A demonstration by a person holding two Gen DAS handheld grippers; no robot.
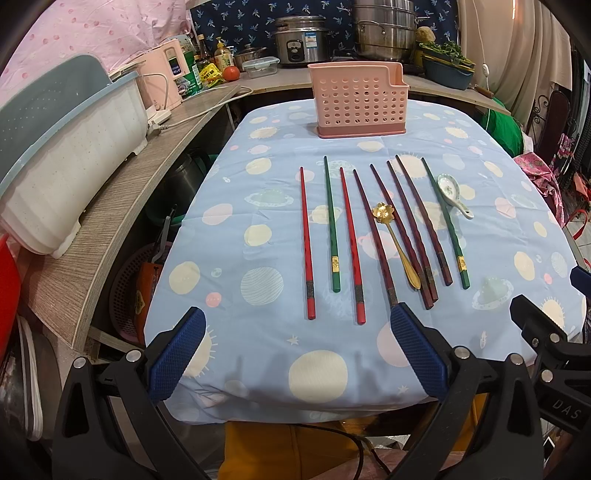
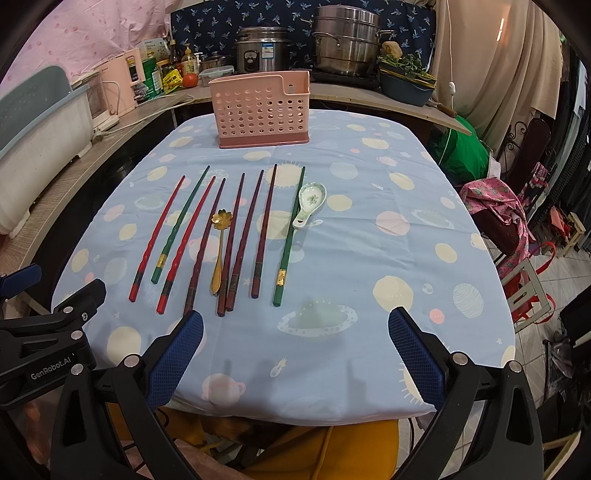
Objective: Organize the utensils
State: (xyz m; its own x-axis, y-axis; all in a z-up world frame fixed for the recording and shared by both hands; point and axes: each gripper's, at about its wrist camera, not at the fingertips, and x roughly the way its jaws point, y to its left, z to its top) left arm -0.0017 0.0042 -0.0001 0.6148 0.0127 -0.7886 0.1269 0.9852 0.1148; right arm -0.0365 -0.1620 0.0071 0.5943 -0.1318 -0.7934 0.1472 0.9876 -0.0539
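Several chopsticks lie side by side on the blue patterned tablecloth [image 1: 258,354]: red chopsticks [image 1: 306,243], green ones [image 1: 331,225] and dark maroon ones [image 1: 406,229]. Among them rest a gold flower spoon [image 1: 397,243] and a white ceramic spoon [image 1: 452,194]. A pink perforated utensil holder [image 1: 358,101] stands upright at the table's far end. My left gripper [image 1: 299,317] hovers open over the near edge, nothing between its fingers. My right gripper [image 2: 295,321] is open too, just short of the chopstick ends. The same chopsticks [image 2: 236,240], spoons [image 2: 309,201] and holder [image 2: 260,110] show in the right wrist view.
A wooden counter [image 1: 110,206] runs along the left with a white and grey dish rack [image 1: 62,155] and a pink appliance [image 1: 166,79]. Pots [image 1: 382,29], a rice cooker [image 1: 301,40] and bottles crowd the back counter. A chair with pink cloth [image 2: 498,218] stands to the right.
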